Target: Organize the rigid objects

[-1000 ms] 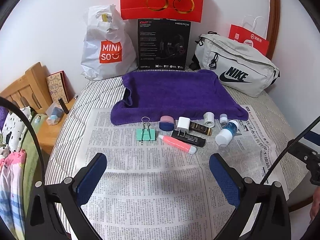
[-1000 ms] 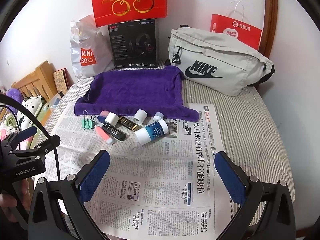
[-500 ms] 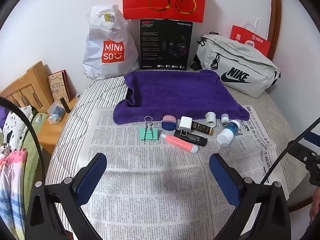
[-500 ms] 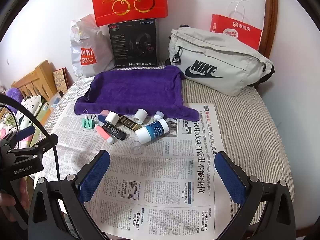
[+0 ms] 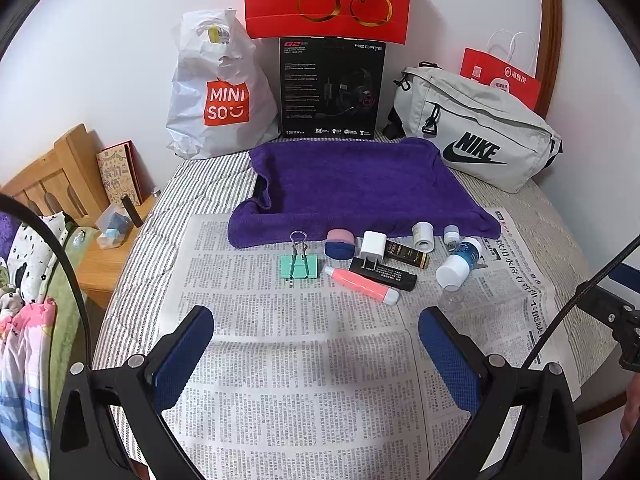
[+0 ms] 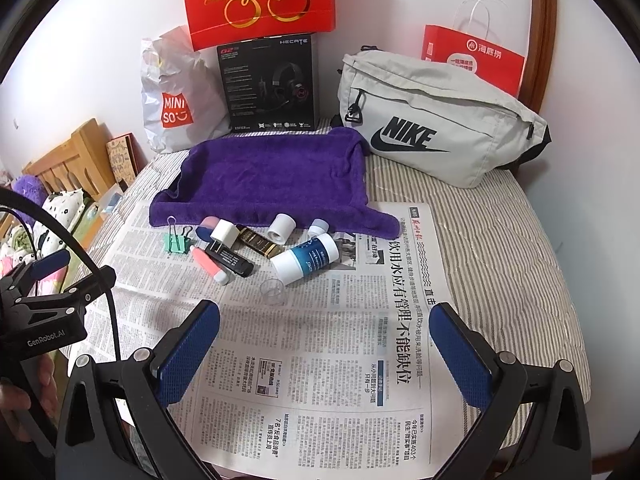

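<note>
left claw (image 5: 316, 344) released, empty | right claw (image 6: 324, 340) same, spread wide | both short of the purple towel (image 5: 356, 184) | small stuff along its near edge

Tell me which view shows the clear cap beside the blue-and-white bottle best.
The right wrist view: the clear cap sits near centre, its round rim readable against the newspaper. In the left wrist view it is a faint, small shape off to the right.

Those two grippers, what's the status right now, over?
Left gripper open, empty. Right gripper open, empty. Small items, green binder clip to blue-white bottle, untouched on newspaper. Nothing in the way.
</note>
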The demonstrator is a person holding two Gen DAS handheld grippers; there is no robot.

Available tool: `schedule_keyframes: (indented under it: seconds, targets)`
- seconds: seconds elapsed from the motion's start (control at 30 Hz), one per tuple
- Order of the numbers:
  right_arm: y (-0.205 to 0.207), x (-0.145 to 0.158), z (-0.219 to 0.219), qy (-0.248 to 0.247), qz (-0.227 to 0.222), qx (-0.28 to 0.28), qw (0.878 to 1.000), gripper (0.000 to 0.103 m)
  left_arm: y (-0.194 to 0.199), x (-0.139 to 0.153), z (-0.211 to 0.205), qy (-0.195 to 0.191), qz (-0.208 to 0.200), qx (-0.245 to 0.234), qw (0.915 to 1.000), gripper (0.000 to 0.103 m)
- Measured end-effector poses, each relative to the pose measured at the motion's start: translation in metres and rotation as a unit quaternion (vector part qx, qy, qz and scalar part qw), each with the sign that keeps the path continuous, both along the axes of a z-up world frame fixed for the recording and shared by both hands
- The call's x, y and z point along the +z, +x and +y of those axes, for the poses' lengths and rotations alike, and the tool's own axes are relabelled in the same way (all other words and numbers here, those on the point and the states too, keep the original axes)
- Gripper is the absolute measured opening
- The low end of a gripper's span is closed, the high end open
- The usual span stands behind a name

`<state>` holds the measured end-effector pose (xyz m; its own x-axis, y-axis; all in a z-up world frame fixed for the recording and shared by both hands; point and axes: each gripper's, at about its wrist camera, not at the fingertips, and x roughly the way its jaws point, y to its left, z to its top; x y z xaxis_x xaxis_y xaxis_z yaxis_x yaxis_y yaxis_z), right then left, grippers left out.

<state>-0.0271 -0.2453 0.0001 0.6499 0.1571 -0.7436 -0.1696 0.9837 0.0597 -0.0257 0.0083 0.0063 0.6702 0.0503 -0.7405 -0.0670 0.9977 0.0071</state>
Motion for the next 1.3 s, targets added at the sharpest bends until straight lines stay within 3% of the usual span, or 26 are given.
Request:
schedule_keyframes:
  seconds: [1.3]
  targets:
    - [-0.0002, 0.0007, -0.0060, -0.002, 0.003, -0.007, 1.000, 0.103, -0.0019, 0.0019, -0.0013, 0.008, -0.001, 0.000, 1.0000, 0.103]
